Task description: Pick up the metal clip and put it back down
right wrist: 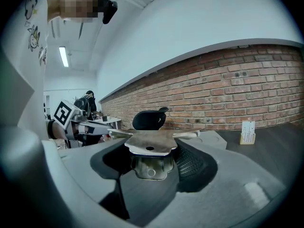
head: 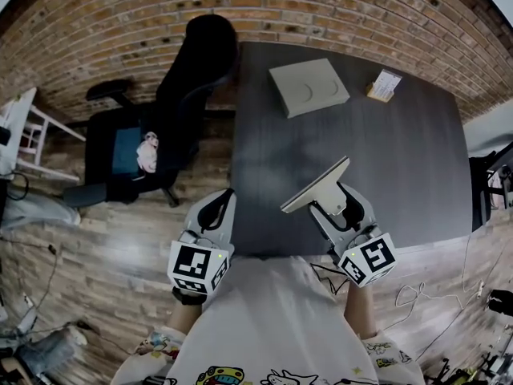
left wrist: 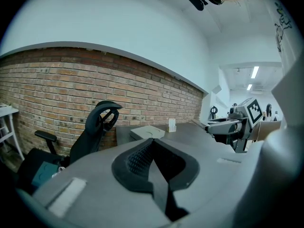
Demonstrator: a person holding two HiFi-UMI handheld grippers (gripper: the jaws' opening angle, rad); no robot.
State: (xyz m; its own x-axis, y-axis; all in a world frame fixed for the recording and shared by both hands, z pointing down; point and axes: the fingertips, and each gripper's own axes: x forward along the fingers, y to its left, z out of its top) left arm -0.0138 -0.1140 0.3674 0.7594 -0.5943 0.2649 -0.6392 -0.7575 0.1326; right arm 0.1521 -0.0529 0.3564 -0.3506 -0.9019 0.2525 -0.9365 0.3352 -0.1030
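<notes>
The metal clip [head: 317, 186], a wide flat-bladed silver clip, hangs above the front part of the dark table [head: 401, 159]. My right gripper [head: 333, 204] is shut on it, with its jaws spread wide around the clip's body. In the right gripper view the clip [right wrist: 151, 145] fills the gap between the jaws, its flat blade pointing forward. My left gripper [head: 218, 208] is shut with nothing in it and hovers off the table's left front corner. In the left gripper view its black pads [left wrist: 142, 158] meet with nothing between them.
At the back of the table lie a white flat box [head: 309, 87] and a small card holder [head: 385, 85]. A black office chair [head: 180, 111] stands left of the table by the brick wall. A white stool [head: 28, 135] is at the far left, and cables [head: 425, 295] lie on the floor.
</notes>
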